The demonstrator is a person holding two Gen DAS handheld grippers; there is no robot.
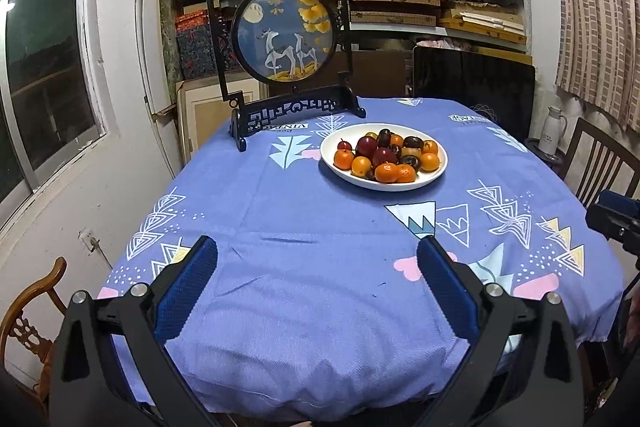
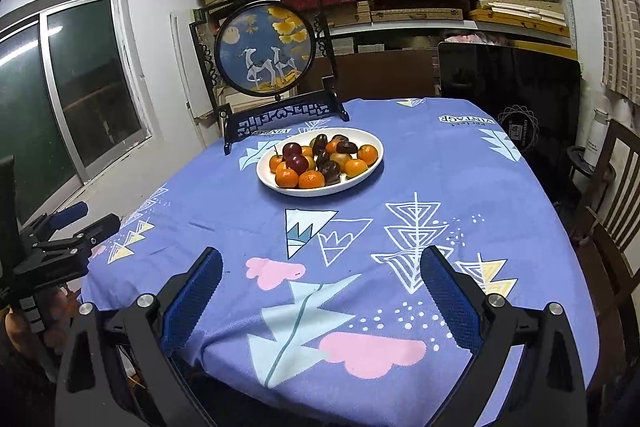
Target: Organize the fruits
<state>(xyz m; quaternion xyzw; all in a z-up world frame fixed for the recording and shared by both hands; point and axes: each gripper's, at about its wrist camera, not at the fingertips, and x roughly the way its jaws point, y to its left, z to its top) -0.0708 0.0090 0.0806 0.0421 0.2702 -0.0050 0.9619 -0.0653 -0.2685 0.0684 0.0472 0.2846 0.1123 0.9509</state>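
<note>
Heaping the oval white plate (image 1: 434,179): glossy round fruits (image 1: 386,155).

A white oval plate (image 1: 434,175) sits toward the far side of the tabletop (image 1: 304,211), heaped with small fruits: glossy orange tangerines (image 1: 386,172) around the near rim, dark red plums (image 1: 366,145) in the middle, and a few nearly black wrinkled fruits (image 2: 330,169) among them.
</note>
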